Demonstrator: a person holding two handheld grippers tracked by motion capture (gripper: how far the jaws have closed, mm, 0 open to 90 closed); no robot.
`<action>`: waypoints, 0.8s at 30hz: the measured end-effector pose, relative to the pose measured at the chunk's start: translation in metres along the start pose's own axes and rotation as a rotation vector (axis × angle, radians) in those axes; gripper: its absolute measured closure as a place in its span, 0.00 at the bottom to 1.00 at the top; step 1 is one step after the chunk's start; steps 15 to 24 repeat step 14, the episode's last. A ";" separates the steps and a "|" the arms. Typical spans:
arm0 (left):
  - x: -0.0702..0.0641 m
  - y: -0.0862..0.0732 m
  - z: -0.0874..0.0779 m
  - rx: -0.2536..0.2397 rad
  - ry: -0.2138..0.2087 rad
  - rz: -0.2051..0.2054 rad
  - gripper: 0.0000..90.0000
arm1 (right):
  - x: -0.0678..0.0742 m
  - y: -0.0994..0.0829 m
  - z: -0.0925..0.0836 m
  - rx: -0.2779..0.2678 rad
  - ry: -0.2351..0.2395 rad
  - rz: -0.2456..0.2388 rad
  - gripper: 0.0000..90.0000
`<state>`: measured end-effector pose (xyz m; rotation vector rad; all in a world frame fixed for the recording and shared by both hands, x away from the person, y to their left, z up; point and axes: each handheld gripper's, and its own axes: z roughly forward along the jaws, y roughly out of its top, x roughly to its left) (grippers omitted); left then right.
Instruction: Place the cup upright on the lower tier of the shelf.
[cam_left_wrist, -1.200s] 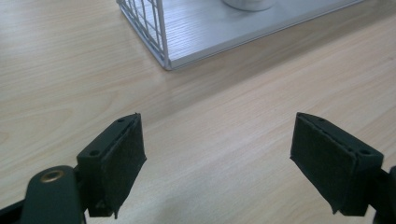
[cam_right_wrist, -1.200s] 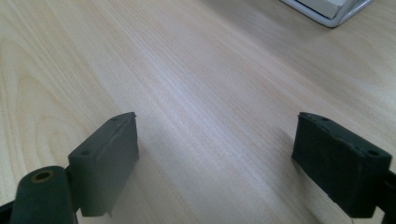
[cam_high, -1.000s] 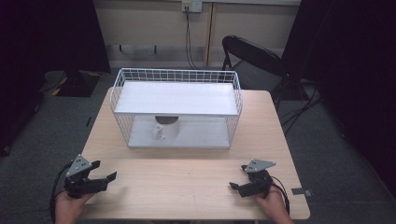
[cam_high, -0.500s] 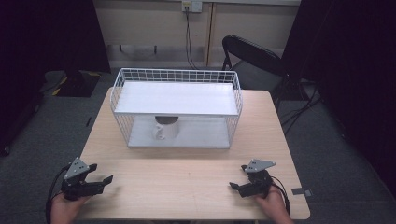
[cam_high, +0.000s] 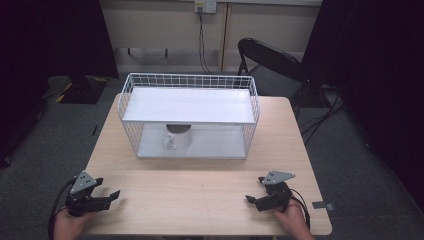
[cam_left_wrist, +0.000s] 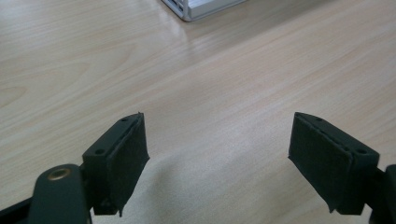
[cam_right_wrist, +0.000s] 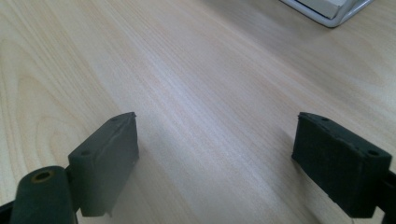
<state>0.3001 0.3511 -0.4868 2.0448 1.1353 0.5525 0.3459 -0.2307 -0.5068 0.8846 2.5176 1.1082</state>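
Landmark: white wire-mesh rack (cam_high: 188, 116) with a flat white shelf on top and a white base panel below, standing on the far half of the light wooden table (cam_high: 200, 195).

White ceramic mug (cam_high: 177, 138) sits inside the rack, on the base panel under the shelf, a little left of the rack's middle, upright, handle turned toward the left front. Its top part is shadowed by the shelf above.

Left black two-jaw gripper (cam_high: 102, 194), with a grey three-cornered plate on top: well in front of the rack's front left corner, near the table's near edge, held in a hand (cam_high: 67, 225) that comes in from below. Jaws point toward the middle of the table. In the left gripper view the gripper (cam_left_wrist: 217, 154) has its two padded jaws spread wide, nothing between them but bare wood grain; a corner of the rack's base (cam_left_wrist: 198, 8) shows far ahead.

Right black two-jaw gripper (cam_high: 257, 195), same build: well in front of the rack's front right corner, also by the near edge, held in the other hand (cam_high: 292, 222), jaws pointing inward to the left. In the right gripper view the gripper (cam_right_wrist: 217, 154) stands wide apart too, empty, over bare table; a rack corner (cam_right_wrist: 329, 9) sits at the top right.

Behind the rack, off the table: a black folding chair (cam_high: 272, 65) on grey carpet.
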 end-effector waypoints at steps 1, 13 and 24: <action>0.000 0.000 0.001 0.001 -0.004 0.003 0.21 | 0.000 0.000 0.000 0.000 0.000 -0.001 0.15; -0.002 -0.003 0.003 0.023 -0.001 0.003 0.21 | 0.000 0.000 0.000 0.000 0.000 -0.001 0.15; -0.002 -0.004 0.003 0.026 0.004 0.005 0.21 | 0.000 0.000 0.000 0.000 0.000 0.000 0.15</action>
